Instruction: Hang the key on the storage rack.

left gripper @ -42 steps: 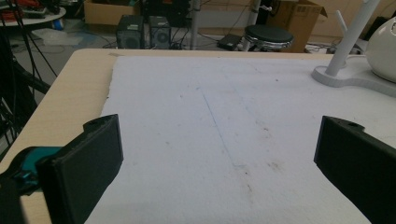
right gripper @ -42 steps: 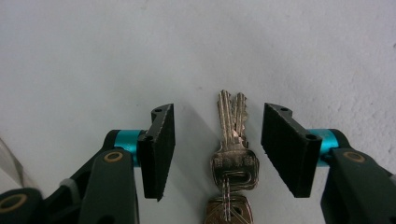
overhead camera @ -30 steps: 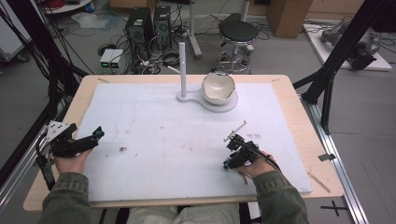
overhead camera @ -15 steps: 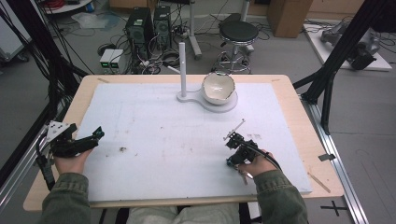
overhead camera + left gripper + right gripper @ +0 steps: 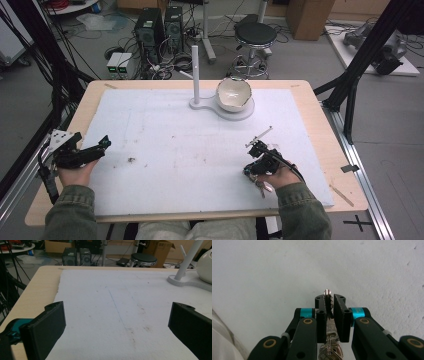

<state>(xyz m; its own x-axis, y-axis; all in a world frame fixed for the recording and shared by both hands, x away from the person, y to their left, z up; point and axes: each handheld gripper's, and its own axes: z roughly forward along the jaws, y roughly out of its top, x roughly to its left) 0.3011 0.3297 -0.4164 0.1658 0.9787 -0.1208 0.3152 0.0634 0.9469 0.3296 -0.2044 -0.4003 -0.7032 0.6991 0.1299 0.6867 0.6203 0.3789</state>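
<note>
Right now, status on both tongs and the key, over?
Right tongs shut on key, low over the white mat. Left tongs open, holding nothing. Bowl and stand sit far side of the mat, well away from both tongs.

- The key (image 5: pixel 327 305) sits mostly buried between the jaws of the right tongs (image 5: pixel 329 303); only its toothed tip pokes out.
- The key bunch (image 5: pixel 329 352) is cut off by the bottom edge of the right gripper view.
- In the high view the keys (image 5: pixel 262 187) are too small to make out.
- The bowl (image 5: pixel 205 266) is cut off at the right edge of the left gripper view.
- The stand (image 5: pixel 186 262) loses its top at the upper edge.
</note>
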